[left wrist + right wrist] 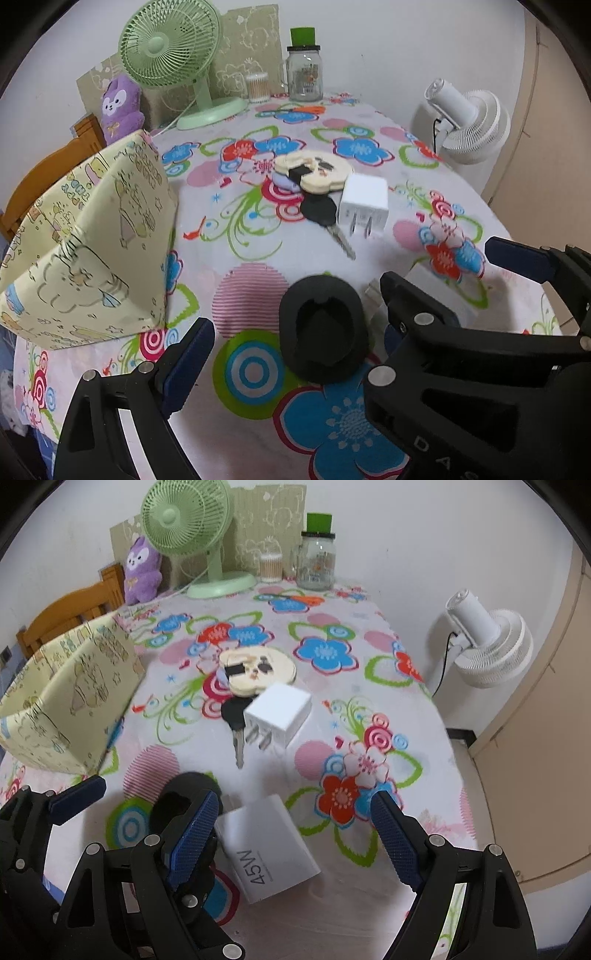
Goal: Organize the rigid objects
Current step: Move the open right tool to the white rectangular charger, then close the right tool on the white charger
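Note:
A black oval holder [323, 328] lies on the floral tablecloth between the open jaws of my left gripper [295, 343]; it also shows in the right wrist view [184, 797]. My right gripper [295, 830] is open around a white 45W charger [266, 849] lying flat. Farther back lie a small white plug adapter [364, 205] [279, 712], a black-headed key [325, 218] [234, 720] and a cream cartoon-face keychain [314, 171] [258, 668]. A yellow patterned fabric box [85, 240] [66, 694] stands at the left, open-topped.
At the table's back stand a green desk fan [173, 55] [192, 528], a purple plush [120, 107], a cotton-swab tub [257, 86] and a glass jar with a green lid [304, 70]. A white fan [469, 122] [487, 642] stands beyond the right edge. A wooden chair [66, 616] is at left.

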The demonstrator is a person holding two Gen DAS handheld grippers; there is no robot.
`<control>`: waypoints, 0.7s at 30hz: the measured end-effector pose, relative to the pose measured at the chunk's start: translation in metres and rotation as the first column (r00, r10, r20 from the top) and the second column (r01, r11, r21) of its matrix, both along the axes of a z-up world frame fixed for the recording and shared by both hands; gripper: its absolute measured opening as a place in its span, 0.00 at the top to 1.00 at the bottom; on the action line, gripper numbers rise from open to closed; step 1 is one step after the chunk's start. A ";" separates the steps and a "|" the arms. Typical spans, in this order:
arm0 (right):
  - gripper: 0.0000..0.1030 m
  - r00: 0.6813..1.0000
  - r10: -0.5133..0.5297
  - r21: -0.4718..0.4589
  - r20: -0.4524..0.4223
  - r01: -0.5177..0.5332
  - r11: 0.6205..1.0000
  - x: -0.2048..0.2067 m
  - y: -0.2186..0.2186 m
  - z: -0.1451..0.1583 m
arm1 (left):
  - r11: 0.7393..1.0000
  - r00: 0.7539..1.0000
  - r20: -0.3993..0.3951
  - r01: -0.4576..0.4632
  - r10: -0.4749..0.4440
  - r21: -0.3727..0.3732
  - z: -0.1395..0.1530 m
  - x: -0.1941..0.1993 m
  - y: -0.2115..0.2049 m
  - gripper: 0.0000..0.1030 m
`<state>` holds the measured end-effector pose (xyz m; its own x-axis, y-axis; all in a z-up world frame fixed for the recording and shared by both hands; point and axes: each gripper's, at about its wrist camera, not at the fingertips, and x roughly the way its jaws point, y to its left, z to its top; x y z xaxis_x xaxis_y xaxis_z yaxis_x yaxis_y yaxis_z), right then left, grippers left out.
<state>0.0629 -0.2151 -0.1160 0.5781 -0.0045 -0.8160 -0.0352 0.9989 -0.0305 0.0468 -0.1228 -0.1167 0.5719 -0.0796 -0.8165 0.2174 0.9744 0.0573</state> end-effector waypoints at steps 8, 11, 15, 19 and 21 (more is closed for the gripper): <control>0.16 1.000 0.003 -0.001 -0.001 -0.003 1.000 -0.008 0.003 -0.006 | 0.999 1.000 -0.024 0.020 -0.020 -0.026 -0.008 -0.005 0.002 0.08; 0.19 1.000 0.005 0.026 -0.019 -0.005 1.000 -0.011 0.001 -0.009 | 0.999 0.999 -0.026 0.029 -0.029 -0.020 -0.011 -0.007 0.001 0.08; 0.23 0.999 0.010 0.055 -0.046 -0.008 0.998 -0.010 0.000 -0.018 | 0.999 0.999 -0.039 0.029 -0.030 -0.029 -0.017 -0.006 0.001 0.08; 0.33 0.998 0.016 0.110 -0.065 -0.009 0.994 -0.009 -0.001 -0.023 | 0.999 0.999 -0.043 0.029 -0.030 -0.033 -0.018 -0.005 0.001 0.08; 0.40 0.998 0.017 0.112 -0.058 -0.011 0.994 -0.009 -0.001 -0.023 | 0.999 0.999 -0.045 0.029 -0.031 -0.036 -0.018 -0.003 0.001 0.08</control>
<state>0.0542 -0.2157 -0.1388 0.5287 0.0964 -0.8433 -0.0475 0.9953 0.0840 0.0433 -0.1214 -0.1344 0.5312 -0.1253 -0.8380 0.2481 0.9687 0.0124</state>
